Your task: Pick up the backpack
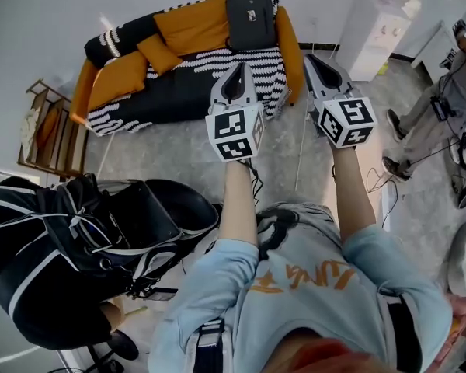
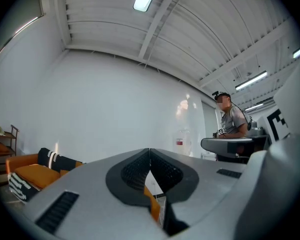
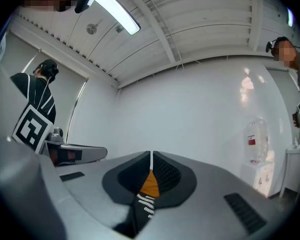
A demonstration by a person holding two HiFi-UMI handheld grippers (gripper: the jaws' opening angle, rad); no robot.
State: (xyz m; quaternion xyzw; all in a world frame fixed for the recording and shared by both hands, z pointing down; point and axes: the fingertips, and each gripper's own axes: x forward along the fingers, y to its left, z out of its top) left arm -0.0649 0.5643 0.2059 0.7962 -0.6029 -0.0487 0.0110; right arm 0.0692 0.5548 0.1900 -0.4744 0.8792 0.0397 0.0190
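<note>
1. Left claw [image 1: 238, 68] & right claw [image 1: 312, 59]: both pressed together, nothing in them, held level side by side.
2. Backpack [image 1: 251, 15] sits upright on the sofa [image 1: 194, 26] against the backrest, well ahead of me.
3. Step: approach, not yet reached. Next, prob.: get closer, spread a claw, take its top.

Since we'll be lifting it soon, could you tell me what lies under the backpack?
The backpack rests on the orange sofa, its lower edge meeting the black-and-white striped blanket. Anything directly beneath it is covered.
</note>
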